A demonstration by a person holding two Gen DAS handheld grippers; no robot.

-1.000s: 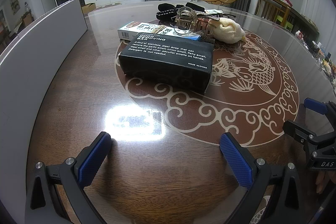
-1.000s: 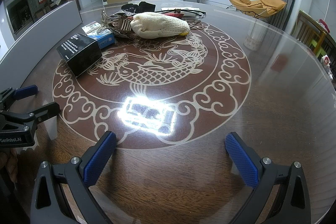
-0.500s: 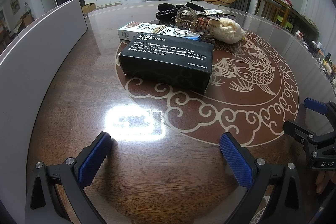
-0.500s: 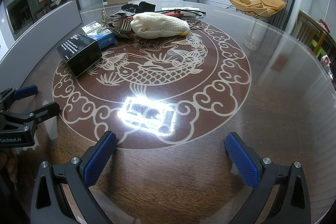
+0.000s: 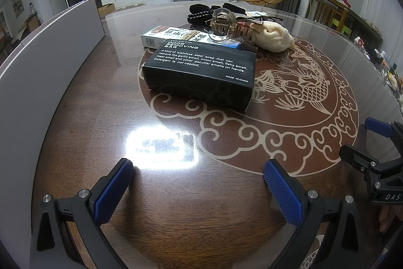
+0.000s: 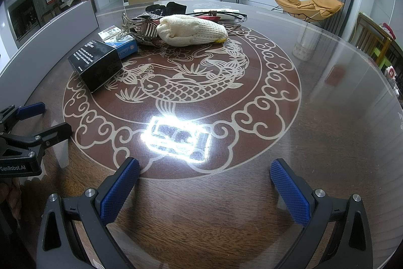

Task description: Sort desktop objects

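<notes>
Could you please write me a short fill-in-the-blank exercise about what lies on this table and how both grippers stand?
1. The black box lies nearest the ____ gripper.
2. Both grippers, the right gripper included, are ____ and hold nothing.
3. The clear hair clip rests on top of the ____ box.
4. The table bears a ____ motif at its centre.

Missing words: left; open; blue-and-white; fish

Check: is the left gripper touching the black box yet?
Apart. The left wrist view shows bare table between the open left gripper and the black box.
</notes>
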